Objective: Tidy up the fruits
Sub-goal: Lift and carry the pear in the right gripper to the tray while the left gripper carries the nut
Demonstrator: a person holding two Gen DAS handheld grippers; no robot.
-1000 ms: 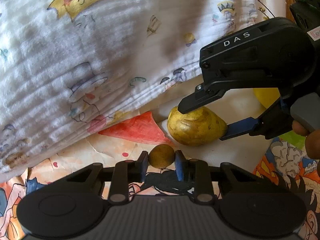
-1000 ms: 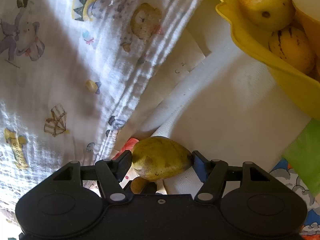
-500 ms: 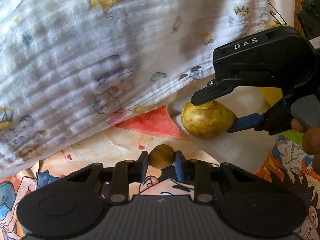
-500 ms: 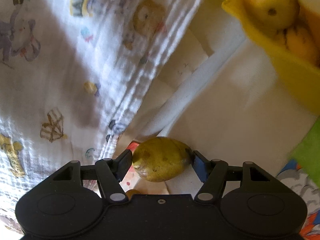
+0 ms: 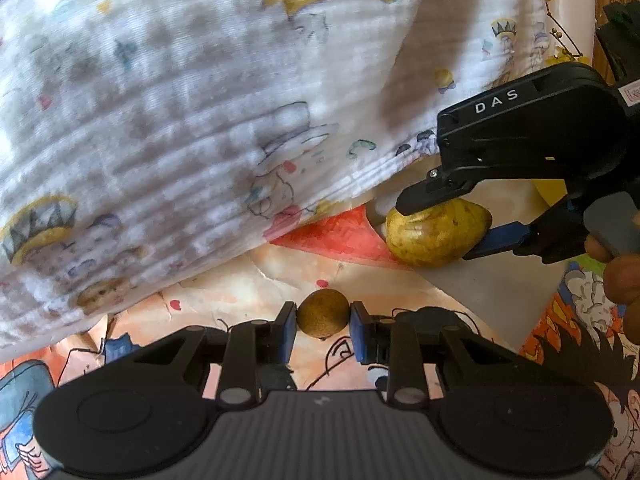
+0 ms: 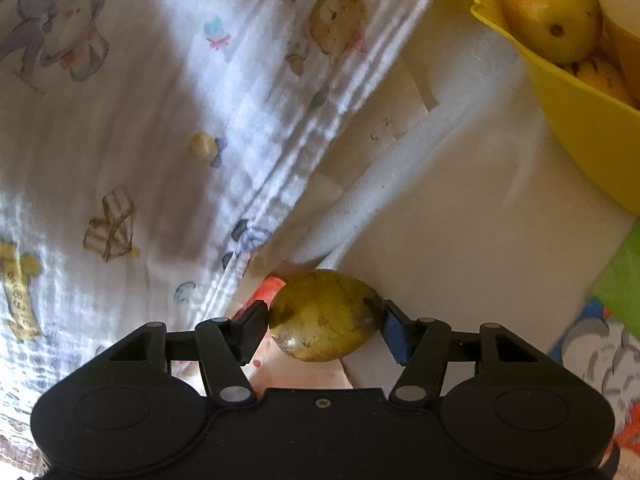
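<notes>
From the left wrist, the left gripper (image 5: 323, 325) is clenched on one small round brown fruit (image 5: 322, 318) above the cartoon-printed paper (image 5: 256, 292), while one yellow-green mango (image 5: 438, 233) sits pinched between the right gripper's (image 5: 444, 228) fingers, beside one white printed cloth (image 5: 192, 112). From the right wrist, the right gripper (image 6: 325, 330), its jaws just closing in, grasps that single mango (image 6: 326, 314), and one yellow bowl (image 6: 584, 120) at upper right holds at least two more fruits: a mango (image 6: 550, 10) and a yellow one with dark streaks (image 6: 602, 76).

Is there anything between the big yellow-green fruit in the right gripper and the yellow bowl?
Nothing visible. Between the yellow-green fruit in the right gripper and the yellow bowl lies only bare pale surface.
</notes>
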